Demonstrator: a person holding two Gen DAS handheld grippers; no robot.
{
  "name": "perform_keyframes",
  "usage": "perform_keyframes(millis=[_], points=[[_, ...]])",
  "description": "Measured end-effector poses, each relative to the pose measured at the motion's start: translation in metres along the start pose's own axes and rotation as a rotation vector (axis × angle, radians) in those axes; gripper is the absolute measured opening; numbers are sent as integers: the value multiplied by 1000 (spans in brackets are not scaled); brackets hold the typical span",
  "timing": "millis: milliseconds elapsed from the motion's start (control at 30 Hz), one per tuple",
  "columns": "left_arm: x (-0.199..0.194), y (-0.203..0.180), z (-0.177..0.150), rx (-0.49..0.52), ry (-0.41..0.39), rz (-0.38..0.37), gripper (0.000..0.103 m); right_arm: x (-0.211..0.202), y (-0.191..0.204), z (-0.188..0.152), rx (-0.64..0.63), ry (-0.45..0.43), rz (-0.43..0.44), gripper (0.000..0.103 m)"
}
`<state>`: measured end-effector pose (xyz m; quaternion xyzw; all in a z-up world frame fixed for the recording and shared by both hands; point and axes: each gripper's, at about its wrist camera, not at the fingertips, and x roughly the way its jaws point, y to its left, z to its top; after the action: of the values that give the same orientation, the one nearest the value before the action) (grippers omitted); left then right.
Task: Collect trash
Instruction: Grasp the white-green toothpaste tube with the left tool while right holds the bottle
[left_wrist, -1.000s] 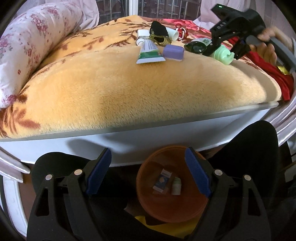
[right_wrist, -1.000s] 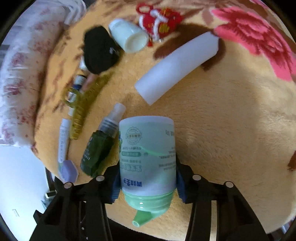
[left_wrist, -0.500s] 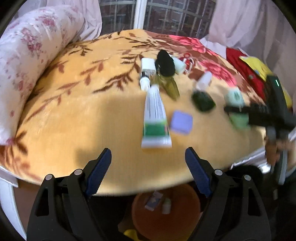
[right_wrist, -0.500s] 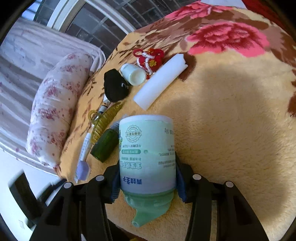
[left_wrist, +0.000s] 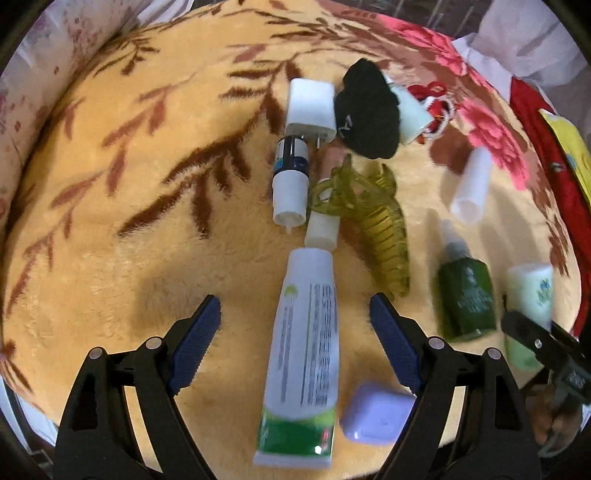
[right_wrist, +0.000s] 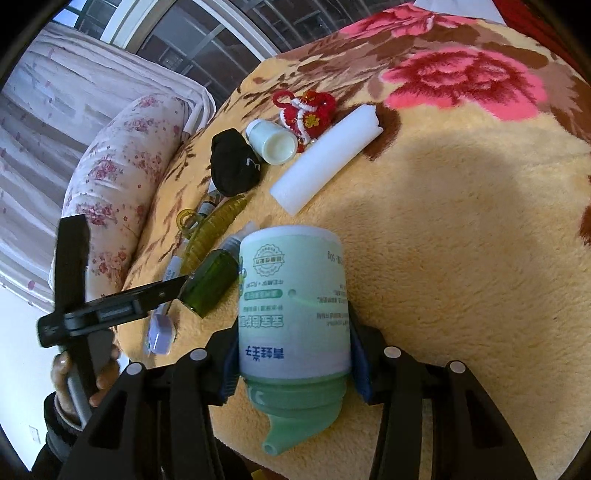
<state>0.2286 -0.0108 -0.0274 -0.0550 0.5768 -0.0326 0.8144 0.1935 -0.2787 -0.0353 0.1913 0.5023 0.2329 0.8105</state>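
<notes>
My left gripper (left_wrist: 294, 299) hangs open over a white and green toothpaste tube (left_wrist: 303, 362) that lies on the yellow plush blanket (left_wrist: 147, 240), its fingers on either side and clear of it. A lilac case (left_wrist: 376, 417) lies just right of the tube. My right gripper (right_wrist: 293, 332) is shut on a pale green bottle (right_wrist: 293, 295), nozzle towards the camera, held above the blanket's edge. In the left wrist view that bottle (left_wrist: 530, 295) shows at the far right. A dark green spray bottle (left_wrist: 467, 299) lies beside it.
Further back lie an olive hair claw (left_wrist: 373, 229), a small white and blue bottle (left_wrist: 291, 177), a white plug (left_wrist: 310, 107), a black cloth (left_wrist: 369, 110), a white foam piece (right_wrist: 325, 162) and a red charm (right_wrist: 306, 110). A floral pillow (right_wrist: 118, 155) borders the left.
My left gripper swung from above the orange bin below the bed's edge up over the blanket to the toothpaste tube. The right gripper tilted up with the bottle, then held still.
</notes>
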Motion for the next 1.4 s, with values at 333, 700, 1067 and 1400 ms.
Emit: perform_keyframes(millis=[333,700,1067,1400], points=[[-10,14,-19,64,-193,-44,30,1,7,-1,-8,-9,-48,48],[-37,10,-68,102,-445,1,29,-5,46,-29,-169,-189,-277,47],[-130,9,-138,136,-651,-105,29,-52,98,-83,-311,-374,-201,48],[-101,-9,-212,163,-510,-59,29,-50,101,-164,-352,-280,-196,48]])
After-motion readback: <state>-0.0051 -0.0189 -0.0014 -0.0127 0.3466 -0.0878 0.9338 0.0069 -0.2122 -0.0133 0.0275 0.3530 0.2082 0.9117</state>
